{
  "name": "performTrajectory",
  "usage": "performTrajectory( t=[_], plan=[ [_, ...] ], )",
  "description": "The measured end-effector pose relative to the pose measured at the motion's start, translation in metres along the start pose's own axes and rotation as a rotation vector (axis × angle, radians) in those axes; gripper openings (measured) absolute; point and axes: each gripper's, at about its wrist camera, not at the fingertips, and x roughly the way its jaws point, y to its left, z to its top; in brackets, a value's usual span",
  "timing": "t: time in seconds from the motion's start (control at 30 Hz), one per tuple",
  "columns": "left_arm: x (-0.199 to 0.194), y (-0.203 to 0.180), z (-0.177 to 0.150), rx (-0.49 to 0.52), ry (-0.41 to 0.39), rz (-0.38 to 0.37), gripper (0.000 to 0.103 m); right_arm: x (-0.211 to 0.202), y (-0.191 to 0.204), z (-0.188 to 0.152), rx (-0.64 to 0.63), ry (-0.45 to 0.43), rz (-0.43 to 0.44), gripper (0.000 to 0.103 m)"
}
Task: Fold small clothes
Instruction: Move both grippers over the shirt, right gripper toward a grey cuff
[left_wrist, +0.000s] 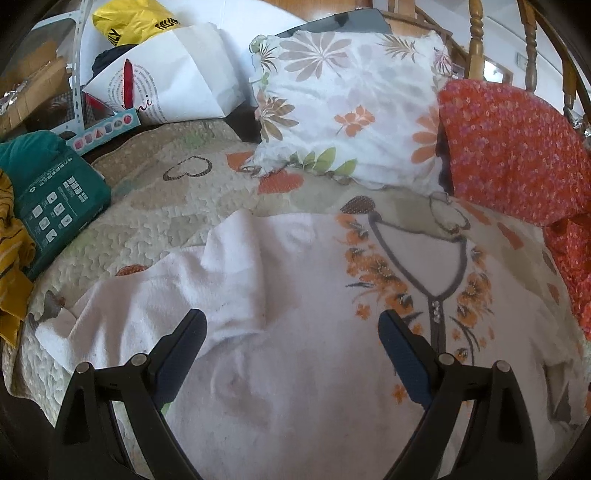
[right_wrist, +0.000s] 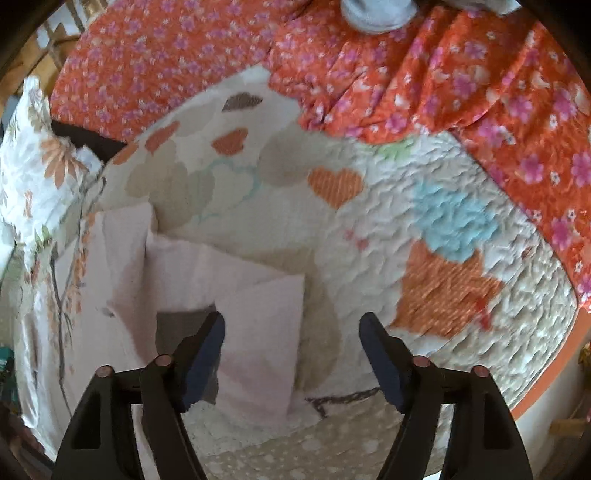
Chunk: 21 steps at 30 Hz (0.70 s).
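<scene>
A small pale pink top (left_wrist: 280, 332) with a grey neckline and orange flower print (left_wrist: 424, 280) lies spread on the quilted bedspread (left_wrist: 159, 221). My left gripper (left_wrist: 291, 332) is open just above its chest, holding nothing. In the right wrist view the top's sleeve (right_wrist: 258, 325) lies folded at lower left, and the flower print (right_wrist: 70, 280) shows at the far left. My right gripper (right_wrist: 291, 332) is open and empty above the sleeve's right edge and the quilt (right_wrist: 424, 229).
A floral pillow (left_wrist: 347, 107) and a red floral blanket (left_wrist: 517, 147) lie at the head of the bed. A green pack (left_wrist: 55, 199), yellow cloth (left_wrist: 11, 258), white bag (left_wrist: 177, 81) and boxes crowd the left. The red blanket (right_wrist: 443, 74) covers the far right.
</scene>
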Motion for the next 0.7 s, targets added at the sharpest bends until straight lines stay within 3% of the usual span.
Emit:
performTrajectory(
  t=[0.07, 0.2, 0.5, 0.53, 0.6, 0.63, 0.67, 0.7],
  plan=[
    [0.001, 0.002, -0.001, -0.012, 0.013, -0.008, 0.093, -0.001, 0.022, -0.008, -0.102, -0.004, 0.017, 0.071],
    [0.002, 0.007, -0.003, -0.037, 0.035, -0.016, 0.093, -0.005, 0.068, -0.026, -0.27, 0.003, 0.132, 0.071],
    [0.007, 0.01, -0.005, -0.062, 0.068, -0.029, 0.093, -0.001, 0.122, -0.075, -0.602, -0.011, 0.06, 0.071],
    [0.008, 0.008, -0.005, -0.061, 0.068, -0.028, 0.093, 0.003, 0.125, -0.076, -0.619, -0.015, 0.033, 0.067],
    [0.008, 0.007, -0.005, -0.046, 0.064, -0.026, 0.093, 0.013, 0.126, -0.073, -0.637, -0.016, 0.002, 0.046],
    [0.008, 0.005, -0.006, -0.04, 0.062, -0.025, 0.093, 0.019, 0.126, -0.071, -0.642, -0.003, -0.013, 0.023],
    [0.008, 0.004, -0.007, -0.034, 0.062, -0.024, 0.093, 0.023, 0.125, -0.072, -0.638, 0.009, -0.011, 0.014],
    [0.008, 0.004, -0.007, -0.03, 0.063, -0.022, 0.093, 0.024, 0.123, -0.07, -0.618, 0.016, 0.012, 0.013]
  ],
)
